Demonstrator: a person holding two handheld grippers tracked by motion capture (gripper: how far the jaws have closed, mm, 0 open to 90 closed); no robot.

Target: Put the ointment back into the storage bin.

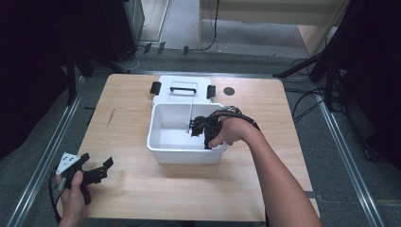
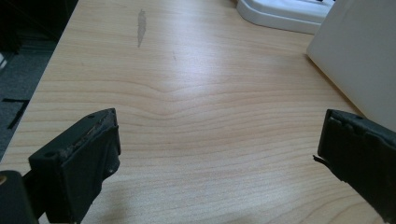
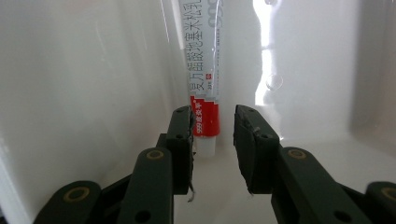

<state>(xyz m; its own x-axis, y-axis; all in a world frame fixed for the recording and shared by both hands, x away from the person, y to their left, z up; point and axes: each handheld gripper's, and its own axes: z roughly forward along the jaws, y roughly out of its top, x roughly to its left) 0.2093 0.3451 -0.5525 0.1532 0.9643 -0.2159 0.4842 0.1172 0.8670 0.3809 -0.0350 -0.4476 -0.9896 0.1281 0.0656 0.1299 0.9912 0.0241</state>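
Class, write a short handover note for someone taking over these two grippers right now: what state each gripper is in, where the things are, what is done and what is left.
Left gripper: open, holds nothing, low over the wooden table at its near left corner.
Right gripper: down inside the white box, jaws narrowly apart around the cap end of the ointment tube, with a gap on one side, so not clamped.
Done: the tube is in the box, leaning against a wall.
Left: probably lift the right gripper out, then perhaps fit the lid, which lies behind the box.
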